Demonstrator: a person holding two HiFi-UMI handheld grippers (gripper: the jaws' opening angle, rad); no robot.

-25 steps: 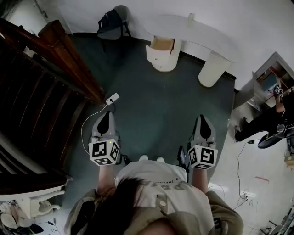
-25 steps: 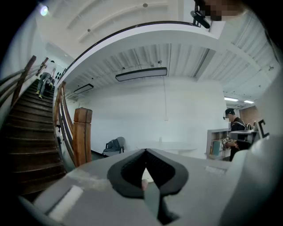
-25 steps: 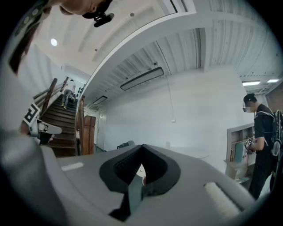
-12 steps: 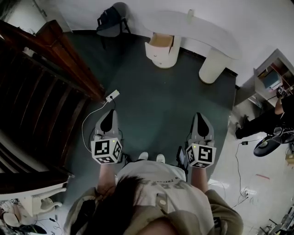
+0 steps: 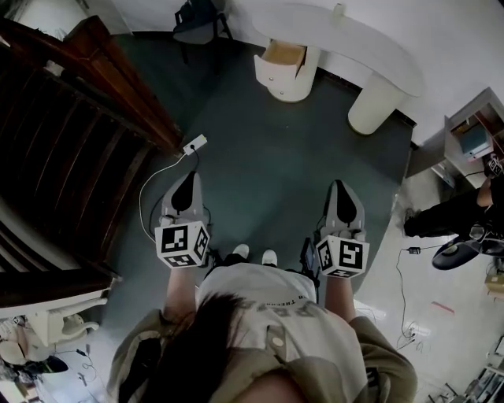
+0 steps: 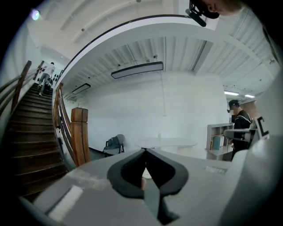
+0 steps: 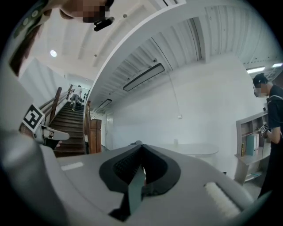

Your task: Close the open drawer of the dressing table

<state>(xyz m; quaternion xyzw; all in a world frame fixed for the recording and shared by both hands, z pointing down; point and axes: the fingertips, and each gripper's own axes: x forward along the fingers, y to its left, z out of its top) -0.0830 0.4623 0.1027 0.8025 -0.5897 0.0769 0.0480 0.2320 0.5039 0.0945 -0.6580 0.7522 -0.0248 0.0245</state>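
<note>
The white dressing table (image 5: 346, 39) stands against the far wall, across a stretch of dark floor. Its left pedestal has a drawer (image 5: 283, 55) pulled open, the wooden inside showing. My left gripper (image 5: 187, 183) and right gripper (image 5: 341, 191) are held side by side near my body, both shut and empty, pointing toward the table. In the left gripper view the table top (image 6: 166, 142) shows small beyond the shut jaws. In the right gripper view it (image 7: 194, 150) lies just past the jaw tips.
A dark wooden staircase (image 5: 71, 134) with a newel post (image 5: 118, 79) runs along the left. A chair (image 5: 197, 17) with a bag sits at the far wall. A white power strip (image 5: 194, 145) and cable lie on the floor ahead of my left gripper. A person (image 5: 461, 212) stands at shelves on the right.
I have stepped forward: the dressing table, chair and power strip have shifted in the head view, and both grippers stay shut in front of me.
</note>
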